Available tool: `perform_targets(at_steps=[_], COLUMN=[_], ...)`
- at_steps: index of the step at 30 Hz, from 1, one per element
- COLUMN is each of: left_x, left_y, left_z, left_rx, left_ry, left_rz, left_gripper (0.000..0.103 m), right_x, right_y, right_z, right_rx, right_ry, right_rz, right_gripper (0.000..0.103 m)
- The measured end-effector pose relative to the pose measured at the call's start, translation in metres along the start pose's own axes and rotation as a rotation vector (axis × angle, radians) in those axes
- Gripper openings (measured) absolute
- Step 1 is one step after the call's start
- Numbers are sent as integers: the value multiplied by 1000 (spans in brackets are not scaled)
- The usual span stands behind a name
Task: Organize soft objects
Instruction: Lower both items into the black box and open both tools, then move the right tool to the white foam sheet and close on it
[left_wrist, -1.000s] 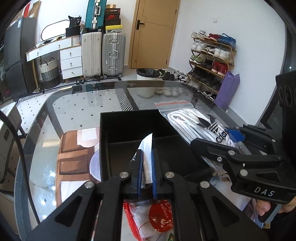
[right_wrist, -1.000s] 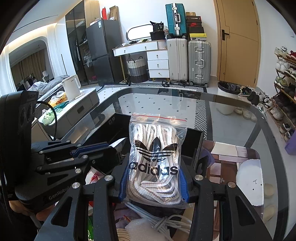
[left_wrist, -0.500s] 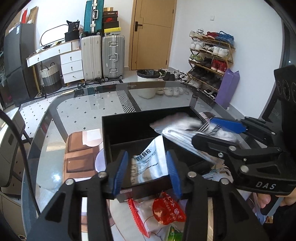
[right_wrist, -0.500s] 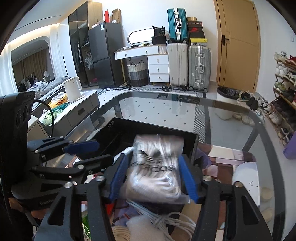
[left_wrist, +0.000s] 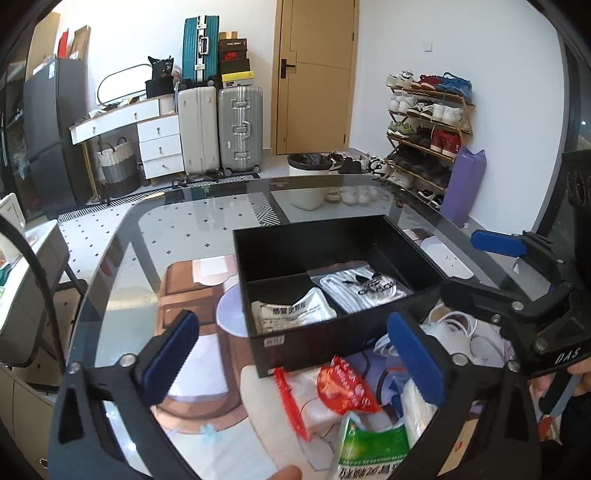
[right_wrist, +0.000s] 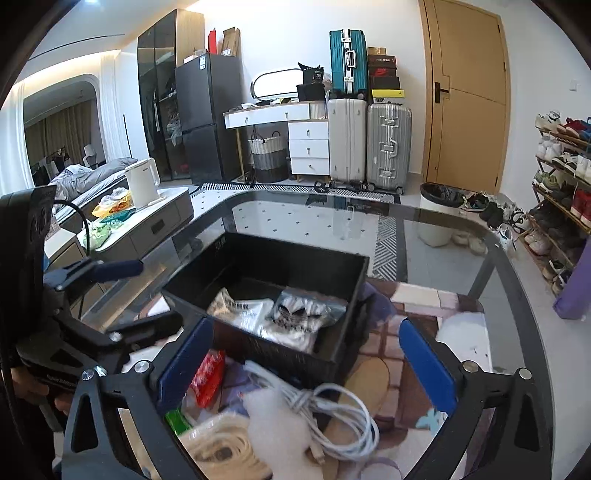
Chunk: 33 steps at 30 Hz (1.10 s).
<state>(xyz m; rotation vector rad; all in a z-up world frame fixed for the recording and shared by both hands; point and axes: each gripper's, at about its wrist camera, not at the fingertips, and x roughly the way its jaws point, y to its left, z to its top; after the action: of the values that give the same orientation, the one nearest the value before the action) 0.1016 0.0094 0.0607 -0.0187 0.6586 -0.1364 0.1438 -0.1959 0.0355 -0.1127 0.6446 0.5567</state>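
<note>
A black box (left_wrist: 332, 232) (right_wrist: 280, 247) stands on the glass table. In its near part lie a white packet with Chinese print (left_wrist: 291, 312) (right_wrist: 240, 308) on the left and an Adidas zip bag (left_wrist: 364, 288) (right_wrist: 303, 317) on the right. My left gripper (left_wrist: 291, 354) is open and empty, just in front of the box. My right gripper (right_wrist: 306, 362) is open and empty, over the loose pile. The pile holds a red packet (left_wrist: 343, 384) (right_wrist: 207, 376), a green packet (left_wrist: 373, 446), a white cable (right_wrist: 332, 410) and a cream rope coil (right_wrist: 225, 454).
The glass table edge (left_wrist: 122, 236) curves at the left and far side. A wooden stool and white plate (left_wrist: 229, 317) show through the glass. Suitcases (left_wrist: 221, 129), a shoe rack (left_wrist: 428, 122) and a bin (left_wrist: 306, 177) stand beyond the table.
Both grippers opened and let go: the white packet and the Adidas bag dropped into the box. Both grippers then drew back toward me, wide open.
</note>
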Motion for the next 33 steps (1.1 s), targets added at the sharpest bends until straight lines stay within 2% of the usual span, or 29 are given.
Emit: perform_targets(at_steps=[13, 23, 33], left_x=[-15, -23, -24], left_y=[-9, -14, -20], left_z=[-27, -42, -59], left_rx=[24, 9, -10], left_ry=[6, 22, 55], left_rz=[76, 95, 105], left_gripper=[103, 103, 103], right_x=[-18, -15, -3], right_y=[-17, -13, -29], right_z=[-51, -74, -85], right_rx=[30, 43, 122], right_ry=[57, 110, 182], right_rz=[-8, 14, 36], right_gripper=[102, 102, 102])
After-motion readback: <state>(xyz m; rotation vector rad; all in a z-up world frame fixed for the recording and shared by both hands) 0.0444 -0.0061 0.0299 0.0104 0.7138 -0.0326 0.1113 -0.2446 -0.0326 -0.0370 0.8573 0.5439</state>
